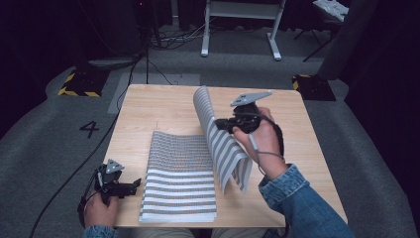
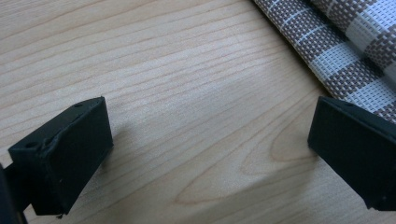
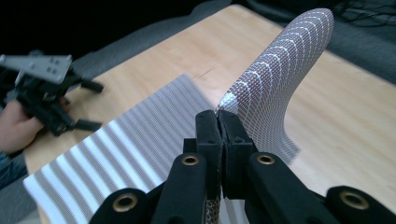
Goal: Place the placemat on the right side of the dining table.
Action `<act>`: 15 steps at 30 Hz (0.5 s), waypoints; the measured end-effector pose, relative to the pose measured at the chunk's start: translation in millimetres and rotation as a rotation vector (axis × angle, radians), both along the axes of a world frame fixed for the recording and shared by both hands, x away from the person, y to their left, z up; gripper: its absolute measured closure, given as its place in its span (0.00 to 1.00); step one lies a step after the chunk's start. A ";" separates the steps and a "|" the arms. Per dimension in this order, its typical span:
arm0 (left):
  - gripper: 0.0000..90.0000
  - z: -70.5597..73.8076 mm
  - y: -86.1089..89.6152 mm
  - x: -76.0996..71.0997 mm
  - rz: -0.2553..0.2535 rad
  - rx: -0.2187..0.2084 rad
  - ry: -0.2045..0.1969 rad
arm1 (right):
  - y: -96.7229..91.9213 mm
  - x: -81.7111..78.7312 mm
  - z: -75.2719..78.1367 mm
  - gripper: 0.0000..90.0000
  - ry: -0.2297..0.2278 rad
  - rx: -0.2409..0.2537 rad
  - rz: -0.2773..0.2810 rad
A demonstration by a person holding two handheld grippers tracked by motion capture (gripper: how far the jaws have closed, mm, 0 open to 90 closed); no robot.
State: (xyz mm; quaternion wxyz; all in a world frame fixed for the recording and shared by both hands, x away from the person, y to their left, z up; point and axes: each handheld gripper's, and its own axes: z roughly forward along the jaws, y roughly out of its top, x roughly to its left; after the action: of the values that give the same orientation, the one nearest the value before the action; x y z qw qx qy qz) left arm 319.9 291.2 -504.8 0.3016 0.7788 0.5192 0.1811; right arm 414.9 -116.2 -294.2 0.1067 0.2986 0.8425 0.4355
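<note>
1. Between the closed jaws of the right gripper (image 1: 221, 124), one edge of a striped woven mat (image 1: 220, 144) is pinched; in the right gripper view the jaws are seen pressed together on the weave, with no gap left between them.
2. Two mats are counted: the lifted mat, held up on edge and curling away above and behind the right gripper, and a second striped mat (image 1: 181, 176) laid flat on the table (image 1: 148, 106), below and to the left of that gripper.
3. The lower edge of the lifted mat is seen resting on the table just beside the flat mat, under the right wrist.
4. Two grippers are counted, one in each hand. The left gripper (image 1: 134, 185) is held low at the table's near left edge, just beside the left border of the flat mat, well apart from the lifted mat.
5. In the left gripper view its jaws are seen spread wide over bare wood with nothing between them; a corner of the flat mat (image 2: 345, 51) lies just beyond its right jaw.
6. The right hand (image 1: 260, 136) is raised above the table's middle, its gripper pointed leftward, the forearm in a denim sleeve (image 1: 297, 198) angled in from the lower right.
7. The left hand (image 1: 99, 210) is kept low, its gripper pointed rightward towards the flat mat.
</note>
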 end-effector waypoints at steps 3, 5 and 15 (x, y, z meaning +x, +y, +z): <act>0.00 0.0 0.0 -0.1 0.000 0.000 0.000 | -16.8 7.6 8.3 0.99 -0.016 0.011 -0.035; 0.00 0.0 -0.2 -0.4 0.003 0.001 0.001 | -27.6 12.4 13.7 0.99 -0.028 0.009 -0.062; 0.00 -0.1 -0.6 -2.6 0.014 -0.003 -0.001 | -77.7 34.2 35.3 0.98 -0.106 -0.041 -0.177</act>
State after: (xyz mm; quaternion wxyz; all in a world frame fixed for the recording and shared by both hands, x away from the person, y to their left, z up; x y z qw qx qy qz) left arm 317.3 290.6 -504.9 0.3017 0.7746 0.5249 0.1828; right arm 449.1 -193.9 -258.9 0.1954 0.3459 0.8148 0.4222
